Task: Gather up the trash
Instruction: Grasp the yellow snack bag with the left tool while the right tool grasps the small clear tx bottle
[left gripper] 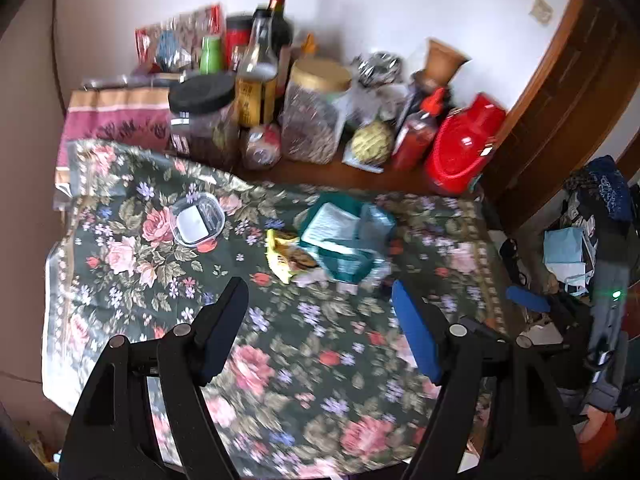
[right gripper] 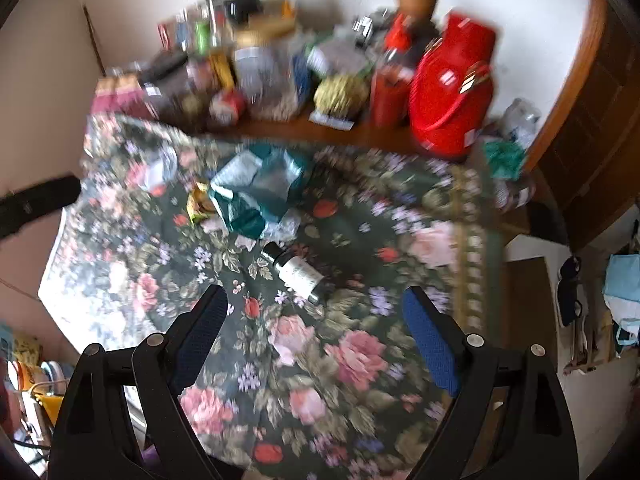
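Observation:
A teal plastic bag (left gripper: 344, 236) lies crumpled in the middle of the floral tablecloth (left gripper: 280, 340), with a yellow snack wrapper (left gripper: 286, 256) at its left edge and a white scrap (left gripper: 348, 286) in front. The right wrist view shows the teal bag (right gripper: 256, 188), the yellow wrapper (right gripper: 198, 204) and a small dark bottle (right gripper: 298, 274) lying on its side nearer to me. My left gripper (left gripper: 320, 292) is open and empty, just short of the bag. My right gripper (right gripper: 314, 300) is open and empty, just short of the bottle.
A clear lidded container (left gripper: 196, 220) sits left of the bag. Jars, bottles and a red jug (left gripper: 464, 148) crowd the back of the table along the wall. A wooden door frame (left gripper: 560, 100) and clutter stand at the right.

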Demonstrator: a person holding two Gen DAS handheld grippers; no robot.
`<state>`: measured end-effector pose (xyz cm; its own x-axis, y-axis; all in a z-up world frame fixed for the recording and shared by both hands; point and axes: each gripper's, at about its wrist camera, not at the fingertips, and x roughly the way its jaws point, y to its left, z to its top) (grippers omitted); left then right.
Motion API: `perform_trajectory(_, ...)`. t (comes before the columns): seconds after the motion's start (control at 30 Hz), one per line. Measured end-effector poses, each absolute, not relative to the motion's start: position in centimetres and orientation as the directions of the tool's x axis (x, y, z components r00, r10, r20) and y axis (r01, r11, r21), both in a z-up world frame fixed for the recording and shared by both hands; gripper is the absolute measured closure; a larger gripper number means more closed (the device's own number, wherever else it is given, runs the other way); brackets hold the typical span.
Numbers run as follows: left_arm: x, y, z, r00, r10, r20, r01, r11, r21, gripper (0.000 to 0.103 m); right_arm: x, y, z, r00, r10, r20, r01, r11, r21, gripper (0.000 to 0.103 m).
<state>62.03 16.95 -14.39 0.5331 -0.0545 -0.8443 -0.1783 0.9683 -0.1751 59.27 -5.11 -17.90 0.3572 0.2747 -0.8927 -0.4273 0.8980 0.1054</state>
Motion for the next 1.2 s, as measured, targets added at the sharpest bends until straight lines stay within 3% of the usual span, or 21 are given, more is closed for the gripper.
perform_trajectory(0.17,65.5,19.8,-19.4,0.436,-0.123,-0.891,-0.191,0.955,-0.226,0.03,61.8,-2.7,-22.6,0.245,0.265,-0.932,-0.421,0.896,0.144,0.02)
perform_trajectory(0.33,68.3,21.0,-23.6,0.371,-0.156,-0.915,-0.198,0.95,-0.242,0.037,62.8,-1.5,-25.6,0.162,0.247,-0.955,-0.445,0.883,0.152,0.035)
perform_trajectory(0.6,71.5,21.6,-27.7,0.305,-0.18,-0.935,-0.235,0.937,-0.257,0.059,62.8,-0.3,-27.1,0.165,0.183,-0.969,-0.513,0.855,0.074,0.057)
perform_trajectory(0.77,72.3,21.4,-28.9,0.301,-0.194,-0.934,-0.234,0.934,-0.27,0.06,62.4,-0.1,-26.9,0.184,0.18,-0.966,-0.532,0.845,0.056,0.074)
perform_trajectory(0.93,72.8,21.2,-29.3,0.313,-0.236,-0.92,-0.247,0.915,-0.318,0.065,61.9,-0.2,-26.9,0.186,0.205,-0.961,-0.513,0.854,0.083,0.077)
perform_trajectory(1.03,73.1,21.1,-29.5,0.317,-0.244,-0.916,-0.251,0.91,-0.329,0.079,61.6,-1.0,-26.2,0.2,0.226,-0.953,-0.481,0.87,0.105,0.077)
perform_trajectory(1.2,72.9,20.8,-29.4,0.318,-0.27,-0.909,-0.256,0.898,-0.357,0.09,61.4,-3.4,-23.9,0.235,0.265,-0.935,-0.422,0.895,0.147,0.077)
